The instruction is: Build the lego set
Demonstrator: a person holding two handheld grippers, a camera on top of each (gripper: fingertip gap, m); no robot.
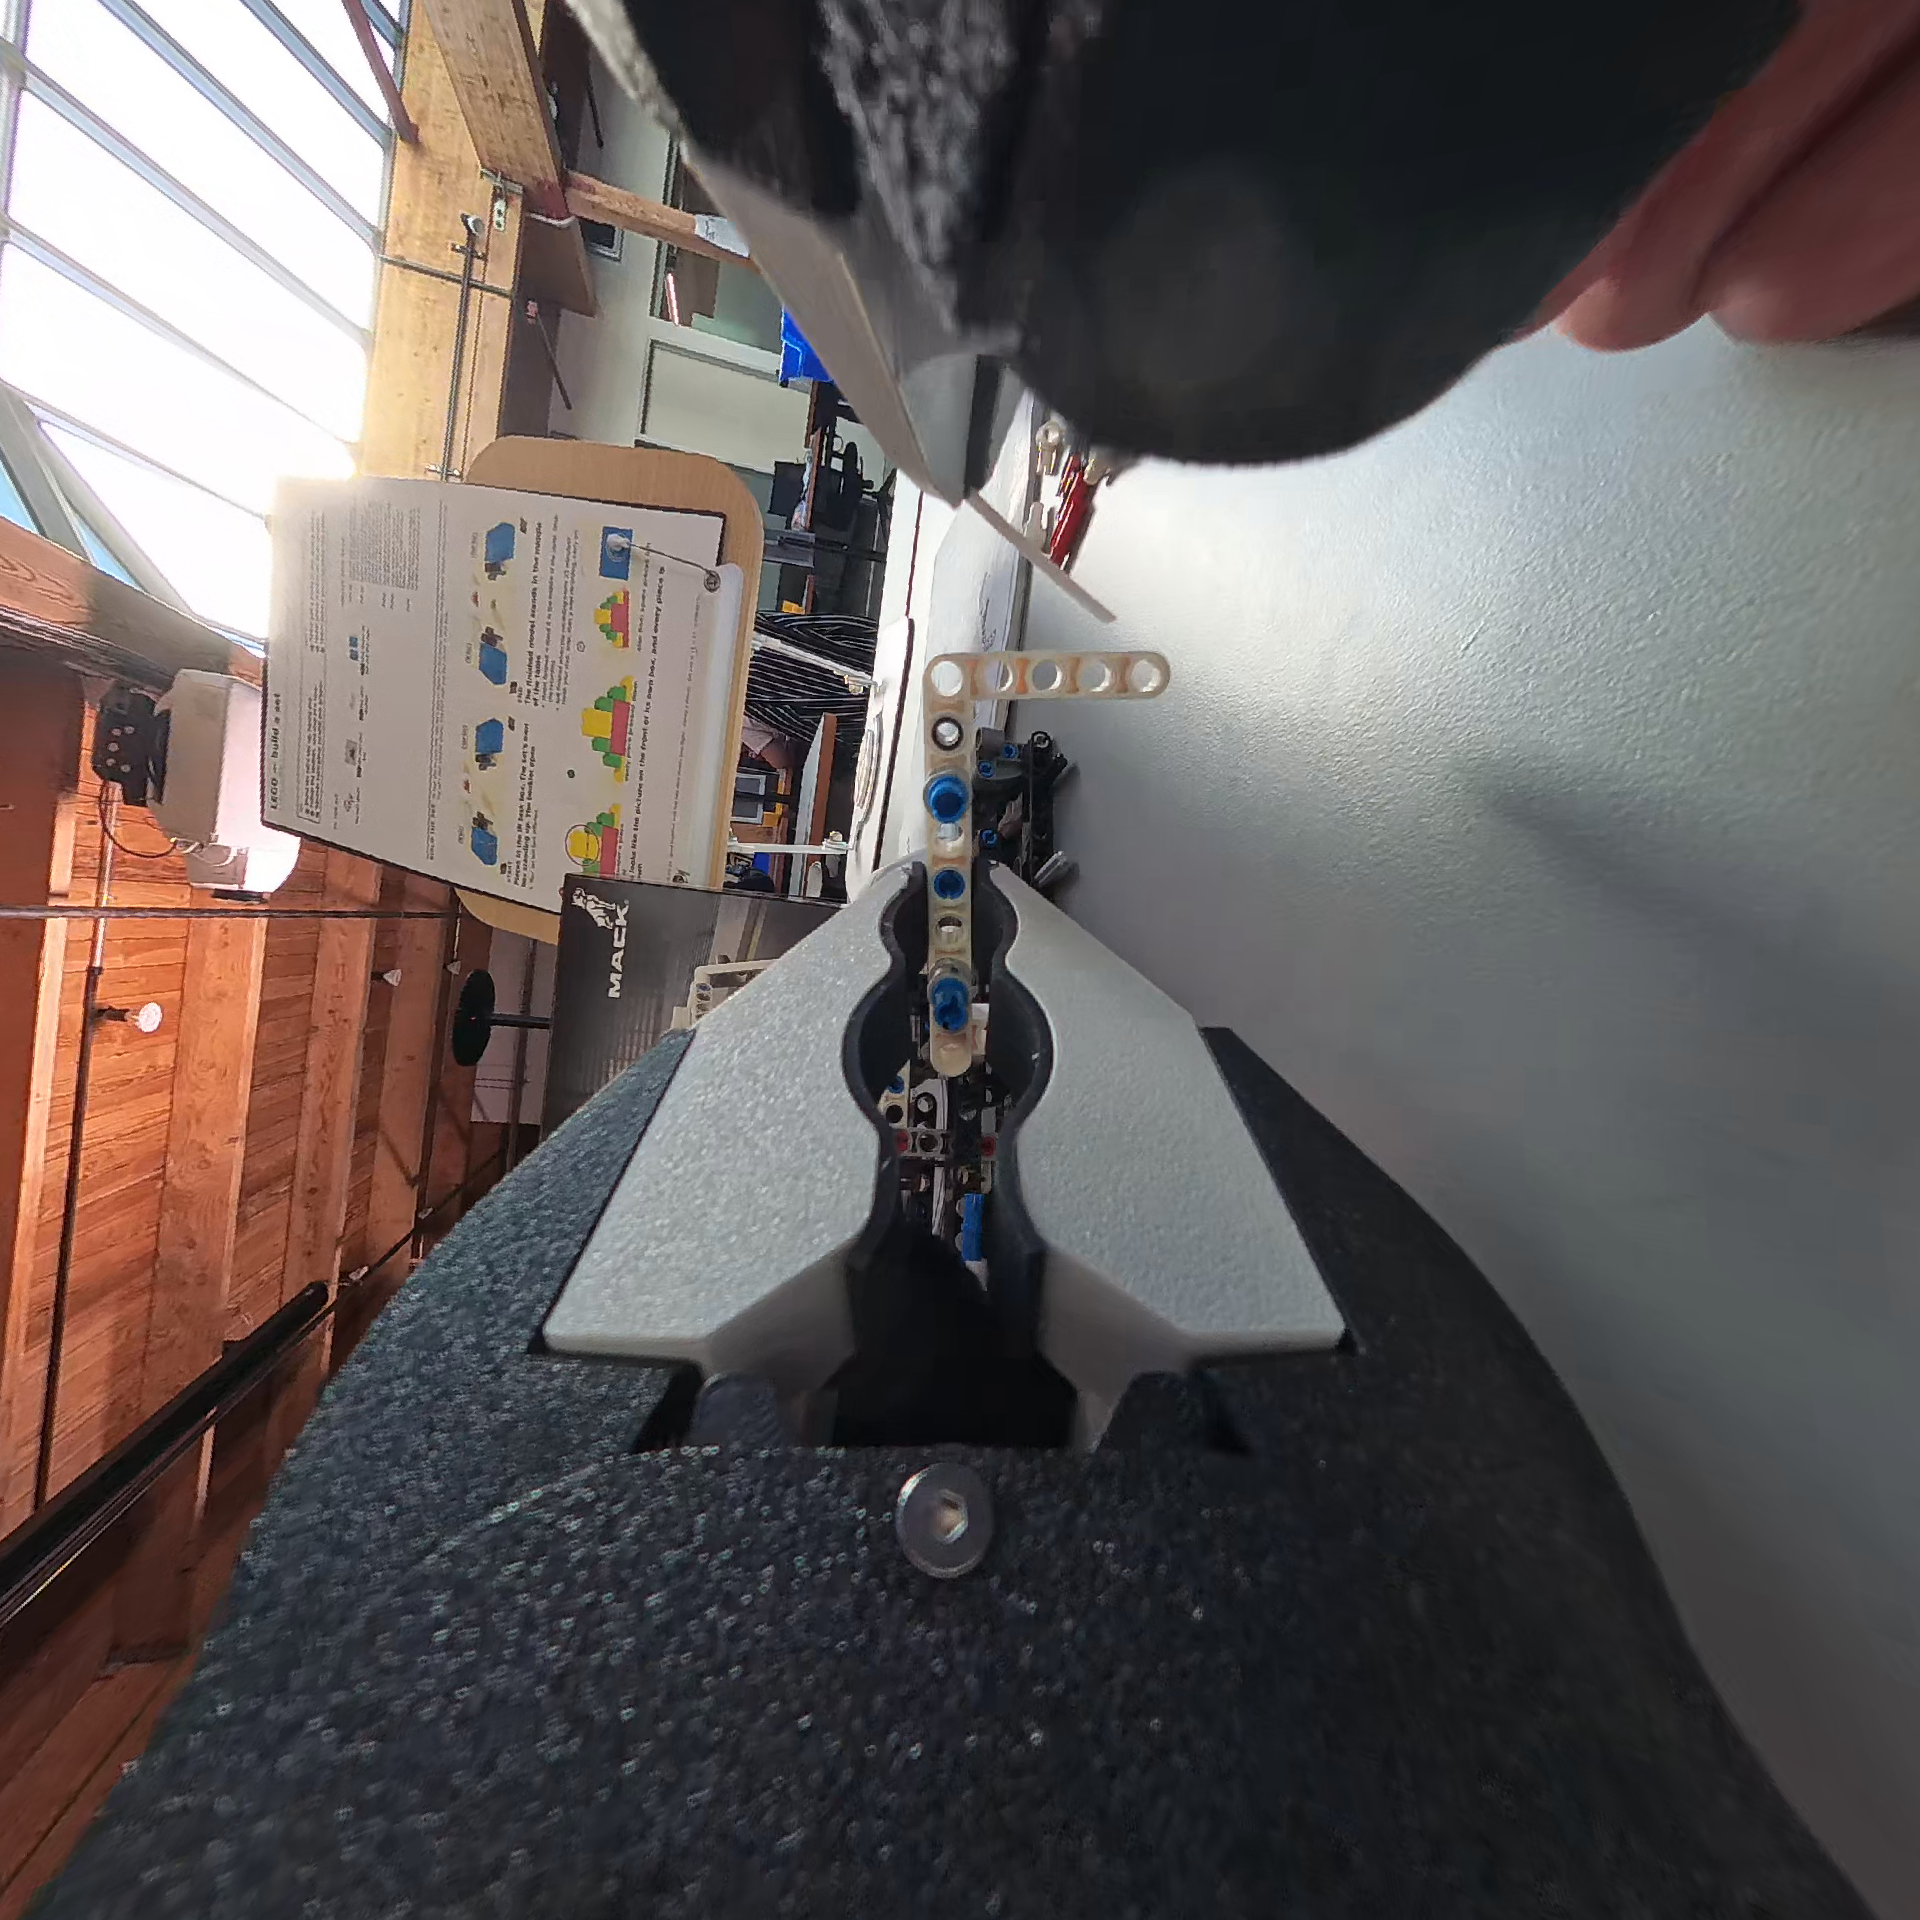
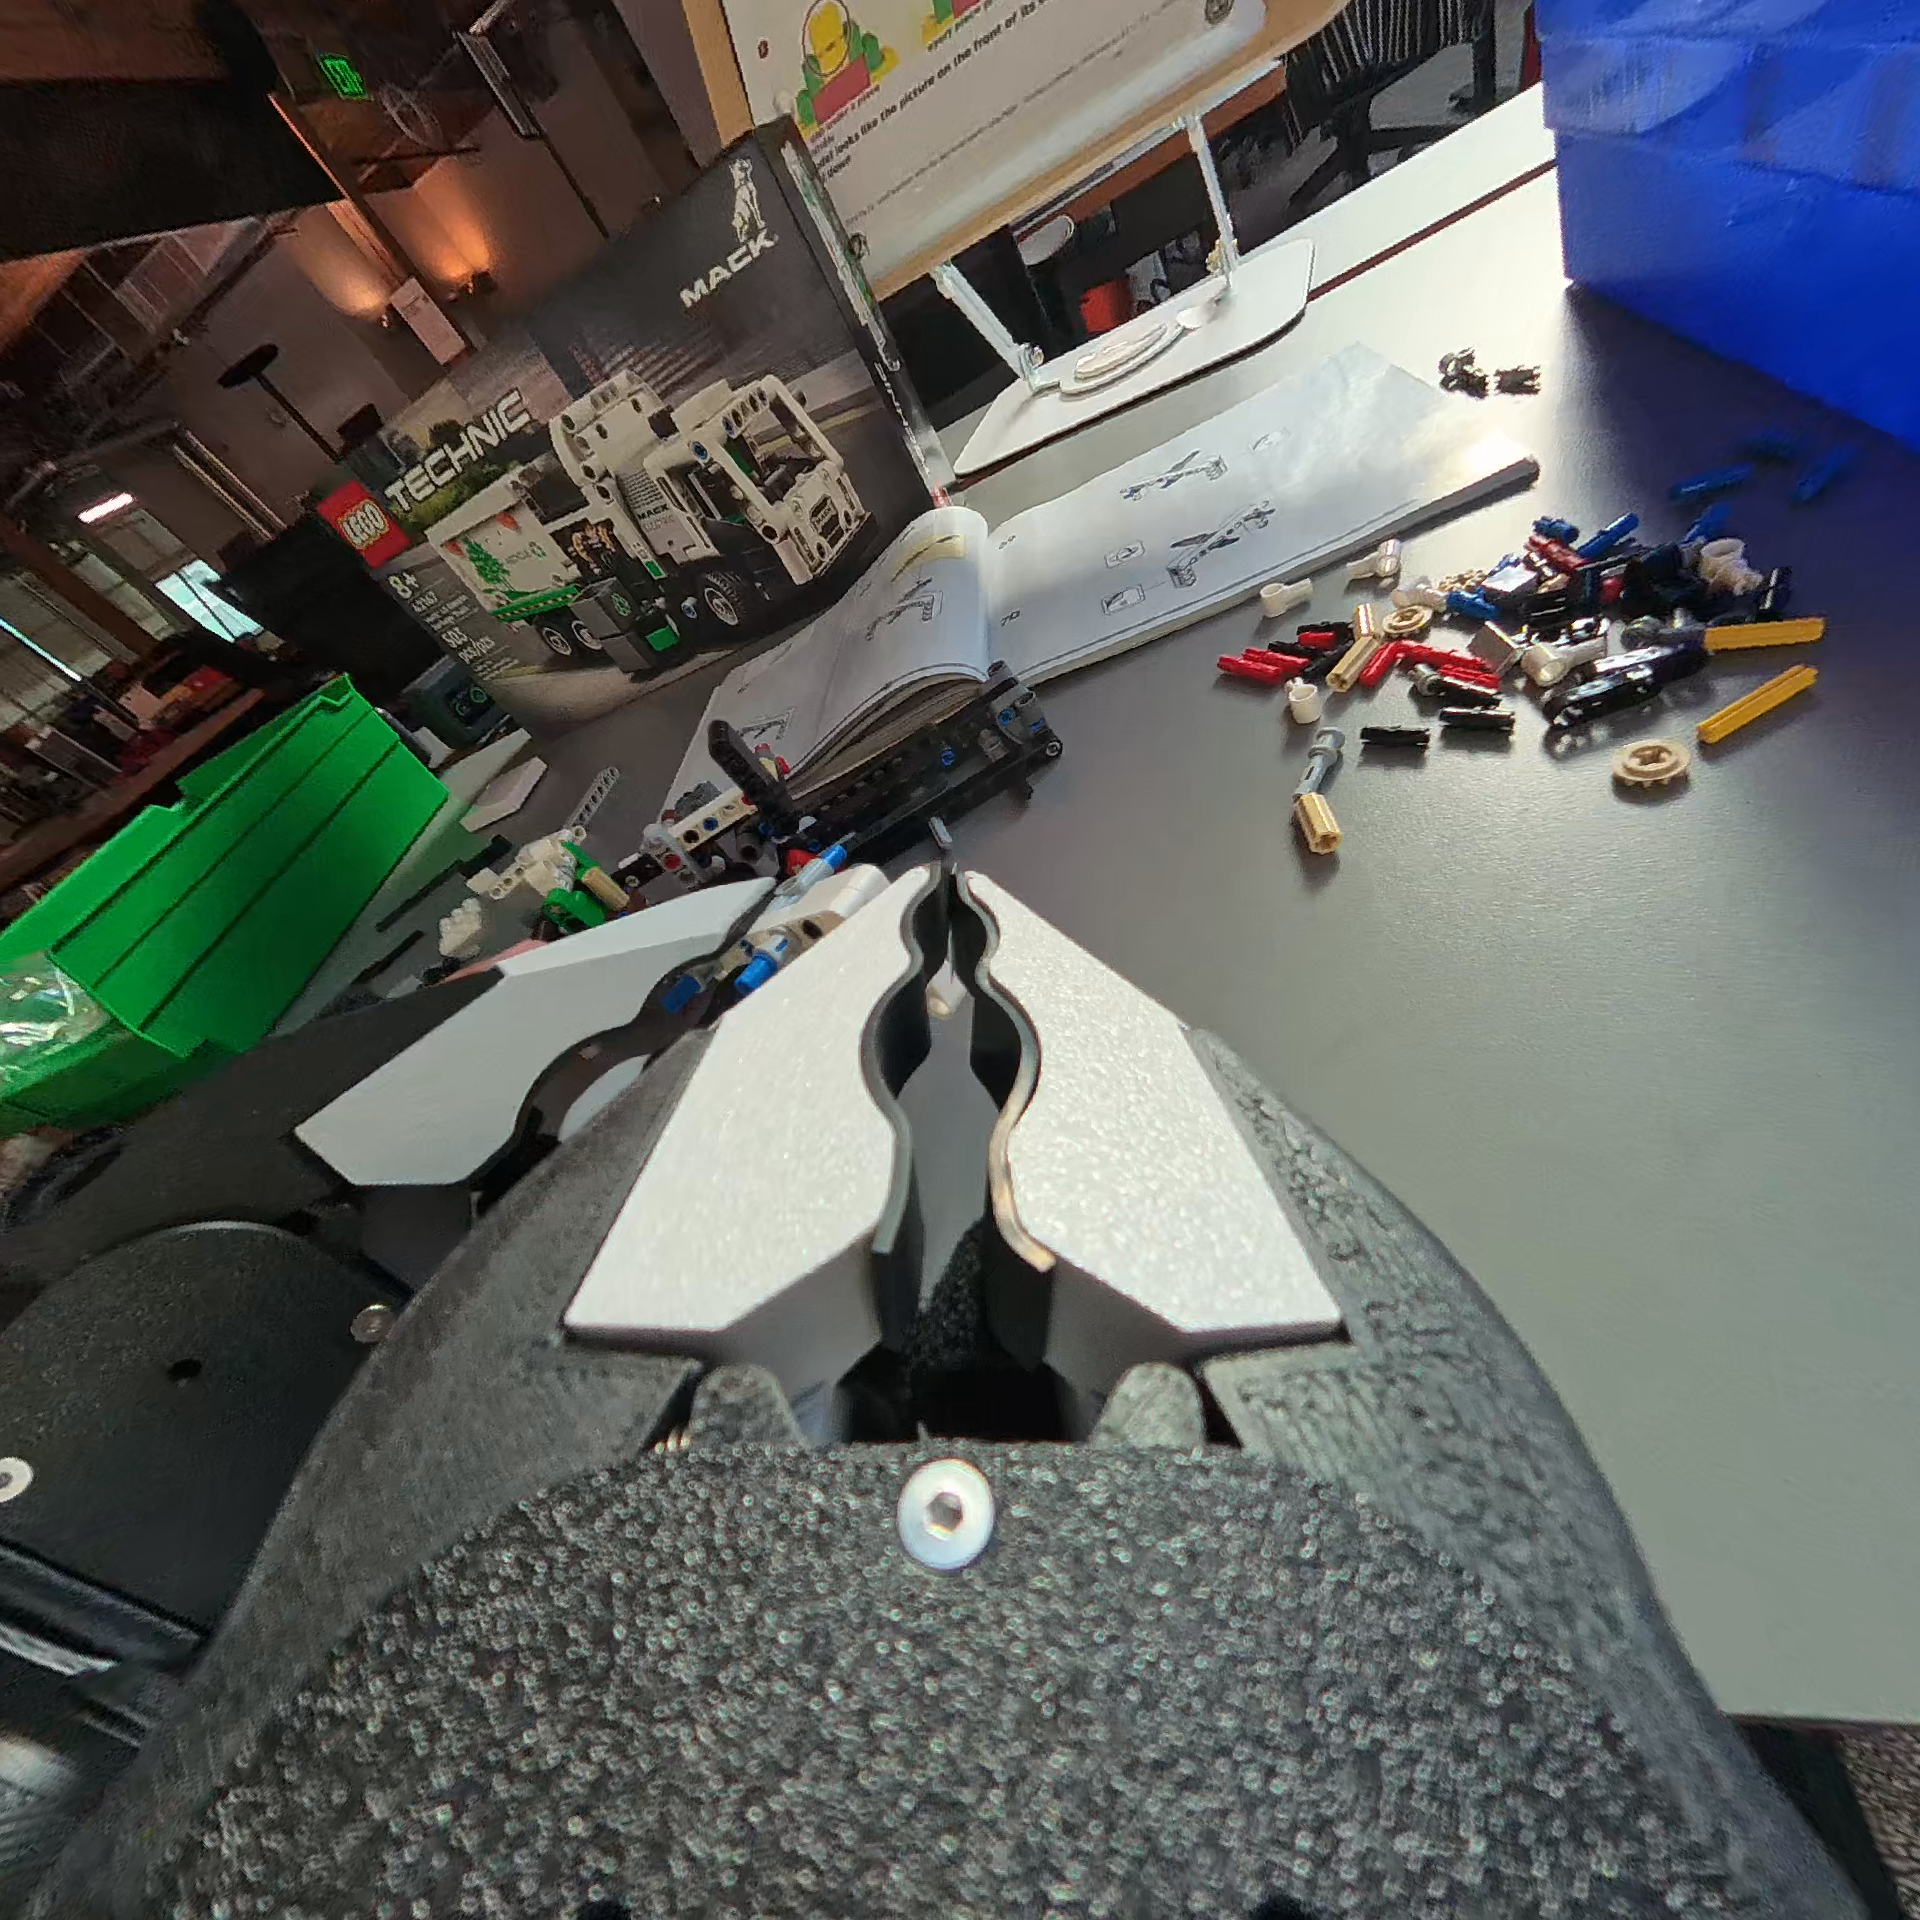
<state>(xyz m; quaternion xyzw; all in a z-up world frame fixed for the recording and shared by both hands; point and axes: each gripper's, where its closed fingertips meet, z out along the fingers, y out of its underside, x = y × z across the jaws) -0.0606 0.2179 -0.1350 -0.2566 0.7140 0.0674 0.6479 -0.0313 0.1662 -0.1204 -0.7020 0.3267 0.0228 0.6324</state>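
My left gripper point(image 1: 951, 883) is turned on its side and shut on a white L-shaped Technic beam point(image 1: 1044, 675) that carries blue pins point(image 1: 945, 798). The beam sticks out past the fingertips above the grey table. My right gripper point(image 2: 951, 883) is shut on a small pale pin point(image 2: 943, 997) held deep between its fingers. It sits just right of the left gripper point(image 2: 665, 977), whose beam and blue pins point(image 2: 774, 951) show there. A black partly built chassis point(image 2: 914, 758) lies on the table ahead, against the open instruction booklet point(image 2: 1143, 540). It also shows in the left wrist view point(image 1: 1023, 800).
A pile of loose pieces point(image 2: 1538, 644) lies at the right. The set's box point(image 2: 644, 468) stands behind, with a green bin point(image 2: 208, 883) at the left and a blue bin point(image 2: 1745, 208) at the far right. An instruction sheet on a stand point(image 1: 488, 686) stands behind. A hand point(image 1: 1766, 229) holds the right gripper. Tip to tip, the grippers are about 7 cm apart.
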